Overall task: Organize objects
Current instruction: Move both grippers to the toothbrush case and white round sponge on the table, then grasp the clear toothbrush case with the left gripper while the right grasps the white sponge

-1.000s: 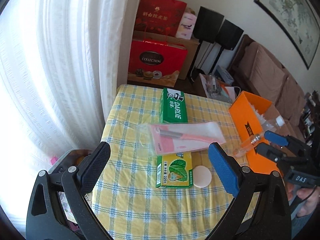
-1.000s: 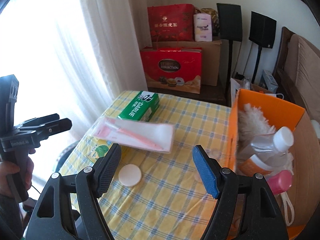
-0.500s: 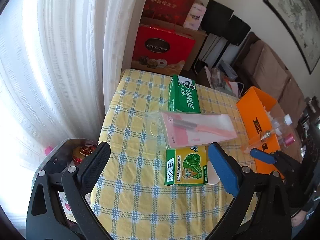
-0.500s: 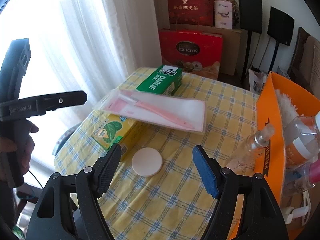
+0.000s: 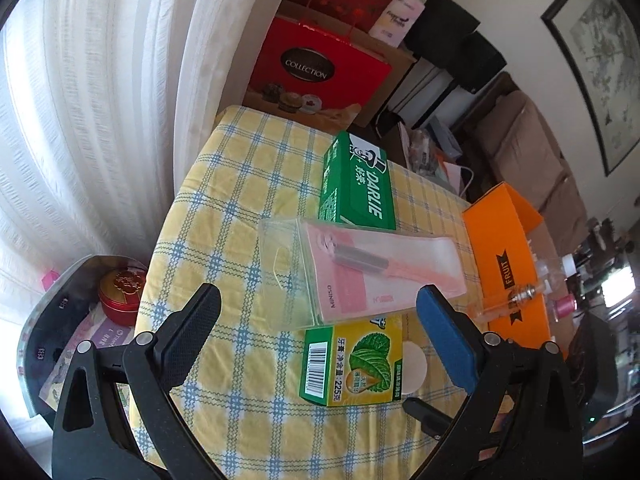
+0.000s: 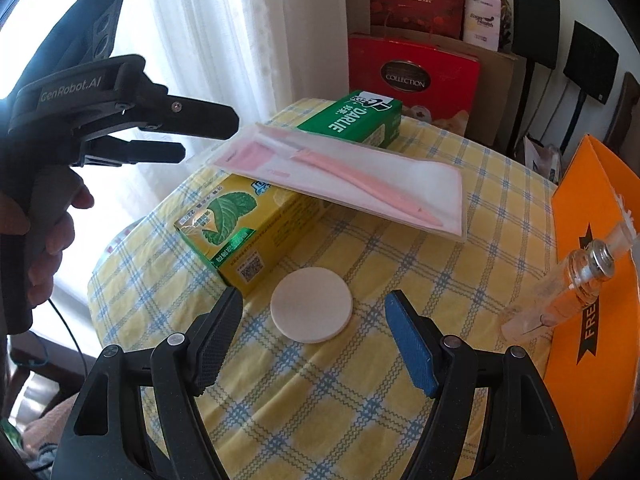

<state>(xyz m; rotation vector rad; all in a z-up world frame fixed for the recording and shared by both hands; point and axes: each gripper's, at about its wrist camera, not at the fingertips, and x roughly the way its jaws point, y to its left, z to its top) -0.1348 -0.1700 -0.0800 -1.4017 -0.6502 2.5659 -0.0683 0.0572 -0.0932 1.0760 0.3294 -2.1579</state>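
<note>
Both my grippers hover with fingers spread, holding nothing: my right gripper [image 6: 314, 334] over the white round pad [image 6: 311, 305] on the checked surface [image 6: 360, 412], my left gripper [image 5: 320, 332] above the yellow-green toothpaste box [image 5: 352, 364].

Each hand-held gripper is black plastic with silver screws: the right one [image 6: 314, 322] has a textured black pad and a blue pad. At the frame's left, the left one [image 6: 180, 136] bears "GenRobot.AI" lettering, a thin black cable below.
</note>
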